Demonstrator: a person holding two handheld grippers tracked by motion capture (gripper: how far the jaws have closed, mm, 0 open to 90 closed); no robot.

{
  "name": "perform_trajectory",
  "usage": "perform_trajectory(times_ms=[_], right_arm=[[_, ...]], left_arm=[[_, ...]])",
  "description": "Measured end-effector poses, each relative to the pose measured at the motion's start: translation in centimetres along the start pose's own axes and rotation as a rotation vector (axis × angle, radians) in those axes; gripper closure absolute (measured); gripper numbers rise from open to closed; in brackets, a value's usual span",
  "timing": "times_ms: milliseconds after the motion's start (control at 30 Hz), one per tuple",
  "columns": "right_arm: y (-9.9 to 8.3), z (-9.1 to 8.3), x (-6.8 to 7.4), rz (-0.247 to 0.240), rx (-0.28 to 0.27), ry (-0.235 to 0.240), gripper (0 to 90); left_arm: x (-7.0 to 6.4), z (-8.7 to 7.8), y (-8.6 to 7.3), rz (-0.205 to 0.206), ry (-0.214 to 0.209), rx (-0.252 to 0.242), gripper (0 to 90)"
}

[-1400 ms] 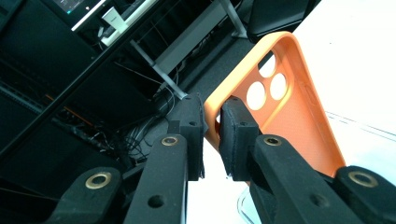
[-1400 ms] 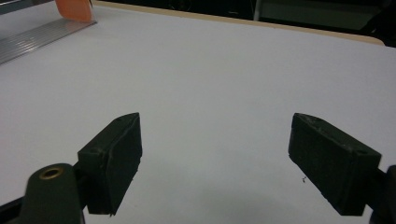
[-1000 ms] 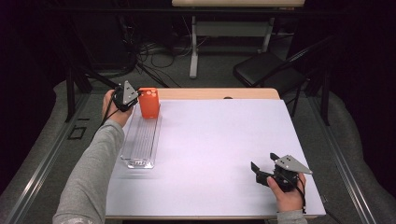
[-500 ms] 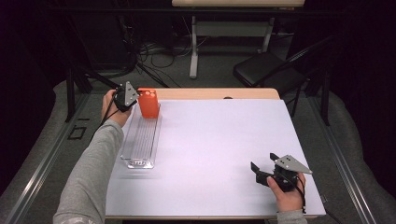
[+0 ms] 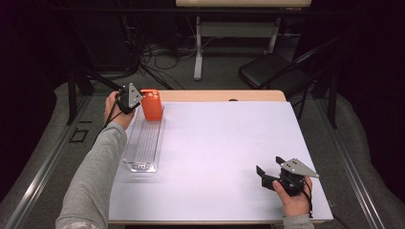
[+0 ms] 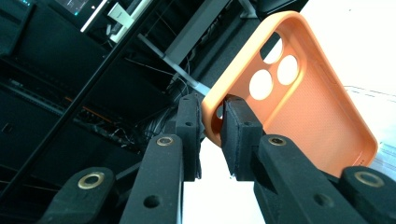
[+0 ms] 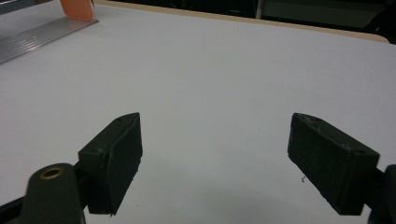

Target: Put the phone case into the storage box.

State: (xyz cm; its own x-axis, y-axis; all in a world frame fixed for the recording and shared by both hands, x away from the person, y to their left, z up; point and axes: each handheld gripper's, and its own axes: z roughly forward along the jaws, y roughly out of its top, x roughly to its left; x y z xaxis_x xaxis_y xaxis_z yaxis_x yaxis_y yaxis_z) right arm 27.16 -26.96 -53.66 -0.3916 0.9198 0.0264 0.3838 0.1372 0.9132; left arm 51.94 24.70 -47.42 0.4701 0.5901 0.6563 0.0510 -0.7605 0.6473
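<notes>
A rectangular table [image 5: 224, 143] carries a smooth white sheet that covers nearly the whole top, leaving only a narrow strip of pale wood bare along the far edge [image 5: 224, 96]. Directly on the white surface, close to the left edge and running from the far left corner toward the near side, lies a long clear ribbed plastic rack [image 5: 144, 143], its length parallel to that edge. In the right gripper view the same rack [image 7: 42, 32] shows as a grey grooved strip at the far left corner of the white table [image 7: 224, 79].
</notes>
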Motion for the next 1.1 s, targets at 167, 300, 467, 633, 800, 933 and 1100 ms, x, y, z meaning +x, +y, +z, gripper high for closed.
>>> perform_trajectory(times_ms=[167, 300, 467, 633, 800, 933, 1100], right_arm=[[-0.01, 0.01, -0.02, 0.001, 0.0, -0.001, 17.5], [0.01, -0.02, -0.03, 0.0, -0.001, -0.001, 17.5], [0.0, -0.01, 0.0, -0.001, 0.0, 0.0, 17.5], [0.0, -0.01, -0.02, 0.001, 0.0, -0.001, 17.5], [0.0, 0.03, 0.01, 0.002, 0.001, -0.002, 17.5], [0.03, 0.01, 0.04, -0.005, 0.003, 0.001, 17.5], [0.01, 0.02, 0.02, -0.004, 0.002, -0.002, 17.6]], left_arm=[[0.03, 0.11, 0.25, -0.01, -0.003, -0.004, 74.3], [0.02, 0.13, 0.47, -0.013, -0.007, -0.007, 72.4], [0.04, 0.16, 0.47, -0.027, 0.003, -0.006, 66.1], [0.15, 0.15, 0.34, -0.046, 0.016, 0.002, 56.7], [0.11, 0.12, 0.32, -0.065, 0.023, 0.013, 49.0], [0.12, 0.02, 0.45, -0.07, 0.029, 0.014, 46.9], [0.15, -0.15, 0.54, -0.072, 0.03, 0.014, 46.6]])
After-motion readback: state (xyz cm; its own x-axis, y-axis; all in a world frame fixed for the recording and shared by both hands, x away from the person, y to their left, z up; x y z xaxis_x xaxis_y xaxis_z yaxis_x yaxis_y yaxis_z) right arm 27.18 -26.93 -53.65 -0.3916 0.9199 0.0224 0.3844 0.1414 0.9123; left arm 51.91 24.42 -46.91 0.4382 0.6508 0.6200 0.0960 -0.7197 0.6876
